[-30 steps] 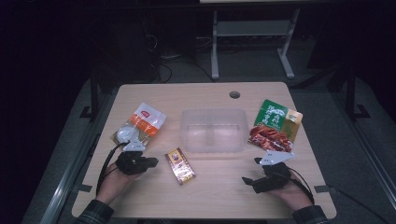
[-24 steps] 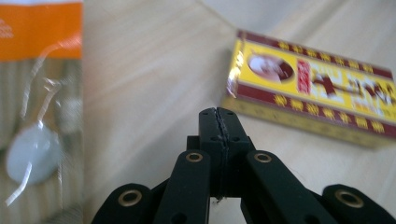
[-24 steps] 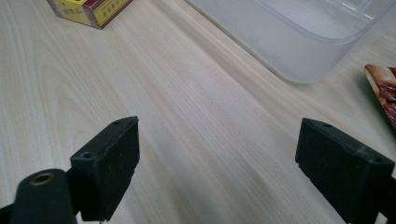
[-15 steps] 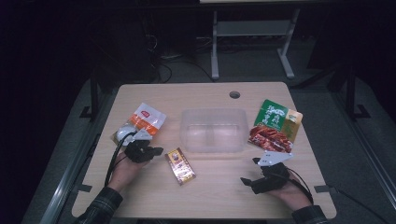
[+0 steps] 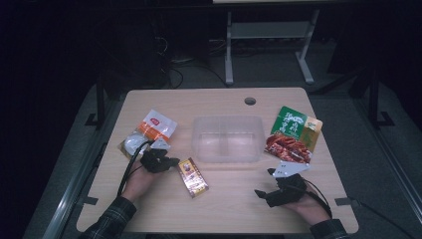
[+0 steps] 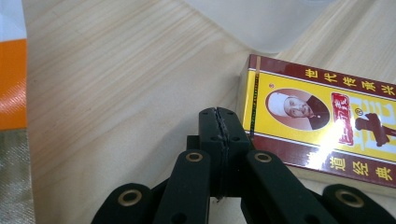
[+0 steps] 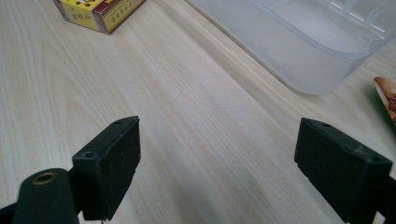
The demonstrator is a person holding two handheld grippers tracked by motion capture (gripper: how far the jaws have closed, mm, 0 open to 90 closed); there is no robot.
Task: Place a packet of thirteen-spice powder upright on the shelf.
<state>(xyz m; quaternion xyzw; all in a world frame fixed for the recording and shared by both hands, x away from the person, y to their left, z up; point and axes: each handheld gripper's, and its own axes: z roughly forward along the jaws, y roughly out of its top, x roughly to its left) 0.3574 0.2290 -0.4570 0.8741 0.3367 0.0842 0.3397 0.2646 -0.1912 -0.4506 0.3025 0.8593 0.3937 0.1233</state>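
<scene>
A yellow and dark red box [image 5: 193, 177] lies flat near the table's front, just before a clear plastic container [image 5: 228, 139]. My left gripper [image 5: 171, 162] is shut with nothing between its jaws. Its tip [image 6: 219, 116] rests low over the wood right beside the box [image 6: 327, 121], whose portrait label faces up; whether the two touch is unclear. My right gripper [image 5: 260, 193] stands open near the front right, its jaws wide apart over bare wood [image 7: 233, 154]. From there the box [image 7: 100, 9] and container [image 7: 299, 37] lie farther off.
A white and orange pouch [image 5: 149, 132] lies left of the container, close behind my left gripper. A green and red food pouch [image 5: 293, 134] lies to the container's right. The table [image 5: 234, 219] has a cable hole [image 5: 250, 101] at the back.
My left gripper has moved forward and to the right, ending beside the box. The right gripper has stayed put and open.
</scene>
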